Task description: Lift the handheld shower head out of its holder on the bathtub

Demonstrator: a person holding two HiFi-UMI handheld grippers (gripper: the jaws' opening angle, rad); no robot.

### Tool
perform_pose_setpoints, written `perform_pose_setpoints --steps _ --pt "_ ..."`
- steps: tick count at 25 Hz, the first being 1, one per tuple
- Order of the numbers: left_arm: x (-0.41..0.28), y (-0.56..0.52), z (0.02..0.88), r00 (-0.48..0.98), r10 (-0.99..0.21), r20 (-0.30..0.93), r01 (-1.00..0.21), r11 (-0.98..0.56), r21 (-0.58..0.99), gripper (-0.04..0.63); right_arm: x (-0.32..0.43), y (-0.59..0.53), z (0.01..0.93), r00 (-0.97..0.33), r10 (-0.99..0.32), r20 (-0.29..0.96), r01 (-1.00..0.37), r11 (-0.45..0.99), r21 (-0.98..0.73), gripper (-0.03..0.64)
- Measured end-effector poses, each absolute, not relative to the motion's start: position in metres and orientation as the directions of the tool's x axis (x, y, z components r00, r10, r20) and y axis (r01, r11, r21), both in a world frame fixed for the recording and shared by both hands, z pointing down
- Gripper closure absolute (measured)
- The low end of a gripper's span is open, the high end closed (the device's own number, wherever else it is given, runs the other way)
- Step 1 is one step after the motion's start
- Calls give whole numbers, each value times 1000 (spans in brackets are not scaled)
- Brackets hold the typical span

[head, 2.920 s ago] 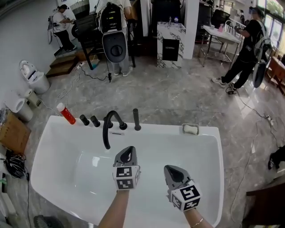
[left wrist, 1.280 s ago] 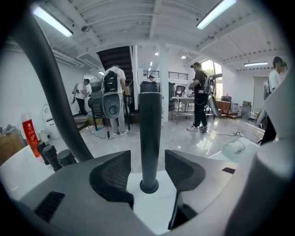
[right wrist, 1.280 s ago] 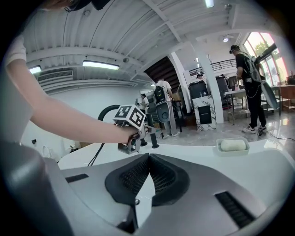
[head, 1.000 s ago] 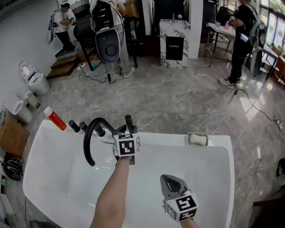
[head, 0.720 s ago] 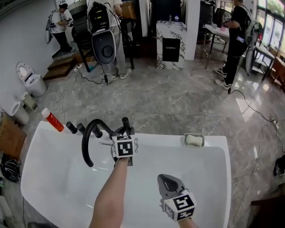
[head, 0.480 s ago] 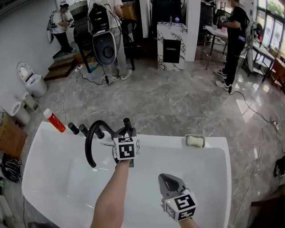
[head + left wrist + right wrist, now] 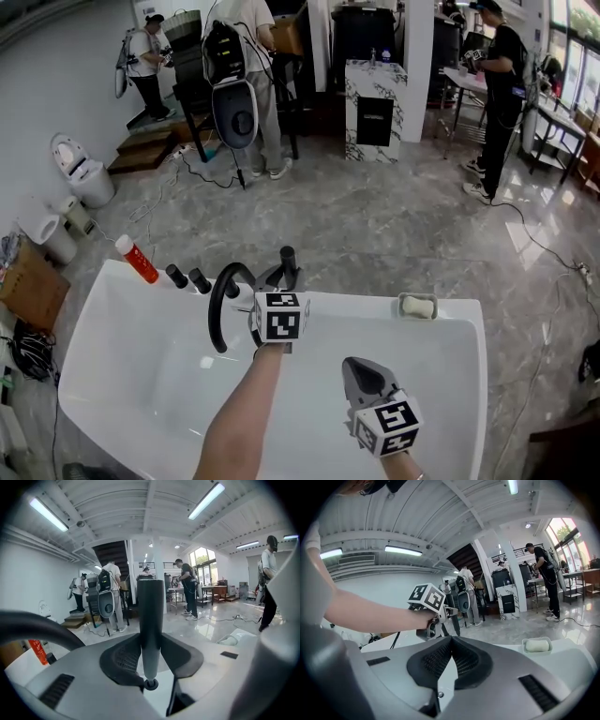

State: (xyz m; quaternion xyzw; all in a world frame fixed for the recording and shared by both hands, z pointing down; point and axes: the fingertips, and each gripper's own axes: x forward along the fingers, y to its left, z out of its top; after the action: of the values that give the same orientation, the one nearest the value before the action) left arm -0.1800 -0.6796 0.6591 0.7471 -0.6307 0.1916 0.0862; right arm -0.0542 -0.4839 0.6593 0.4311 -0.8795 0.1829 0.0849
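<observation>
I am in the lifting step. My left claw [image 7: 280, 279] has just closed onto the handheld shower head [image 7: 288, 259] and is now clamped on its dark, upright handle, with the pads pressing from both sides. In the left gripper view the handle's lower end [image 7: 150, 683] shows as a small round tip with the white tub behind it, so I judge it is at or just clear of the holder. The holder itself is hidden behind my claw. The shower head stands at the far rim of the bathtub [image 7: 122, 366], with the black spout [image 7: 214, 314] at nine o'clock from it and the soap dish [image 7: 418, 307] at three o'clock. My right claw [image 7: 362, 368] hangs at five o'clock from the left one, pads together on nothing. Next I should draw straight up along the handle's axis, keeping the clamp firm and allowing for any hose trailing below.
</observation>
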Motion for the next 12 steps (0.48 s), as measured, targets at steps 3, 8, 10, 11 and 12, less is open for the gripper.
perform_pose_setpoints --steps 3,8,10,11,12 --pt "-184 -664 623 129 -916 379 -975 -187 -121 448 -58 -474 626 -614 -734 291 -789 567 -238 611" --pt "-183 -642 571 140 -924 357 -973 -194 -121 448 -58 -457 581 -613 -743 271 -790 572 -218 611" --pt "-183 -633 549 146 -925 352 -972 -200 -123 448 -59 -450 563 -612 -745 264 -791 574 -212 611" --pt "-181 -628 540 149 -925 350 -971 -203 -123 448 -58 -447 554 -612 -747 261 -791 576 -208 611" --pt "-179 -624 530 153 -926 345 -971 -206 -123 448 -56 -444 545 -612 -748 256 -791 577 -204 611"
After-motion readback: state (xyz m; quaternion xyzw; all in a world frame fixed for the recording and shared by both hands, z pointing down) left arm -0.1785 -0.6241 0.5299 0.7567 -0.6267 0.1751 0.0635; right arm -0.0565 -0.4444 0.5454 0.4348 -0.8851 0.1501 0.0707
